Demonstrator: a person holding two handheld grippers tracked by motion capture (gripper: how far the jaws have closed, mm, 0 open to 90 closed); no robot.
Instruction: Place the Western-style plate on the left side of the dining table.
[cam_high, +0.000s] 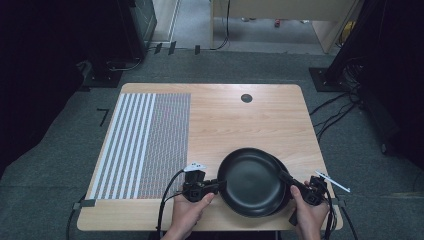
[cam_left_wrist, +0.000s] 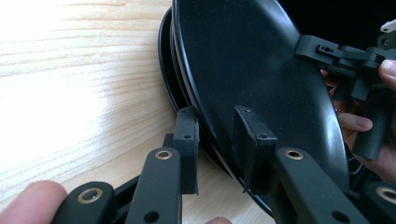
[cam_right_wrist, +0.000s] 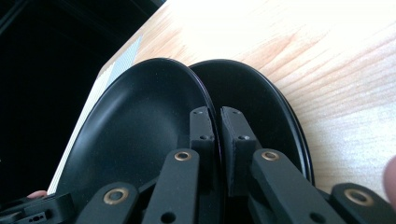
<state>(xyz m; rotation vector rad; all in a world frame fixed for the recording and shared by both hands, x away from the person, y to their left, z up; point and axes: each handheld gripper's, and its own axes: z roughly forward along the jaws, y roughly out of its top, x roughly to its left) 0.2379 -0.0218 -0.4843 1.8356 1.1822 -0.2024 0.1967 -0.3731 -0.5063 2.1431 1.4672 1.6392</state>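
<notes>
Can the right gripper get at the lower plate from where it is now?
Probably not yet. The right gripper is clamped on the rim of the top plate, which the left gripper also holds, and that plate overlies most of the lower plate.

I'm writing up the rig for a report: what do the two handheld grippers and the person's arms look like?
Both grippers, left gripper and right gripper, are matte black linkages with brass-coloured rivets and square black rubber pads. The left carries a pale three-cornered plate, and a black cable trails from it. The forearms show no sleeves and the hands no gloves.
</notes>
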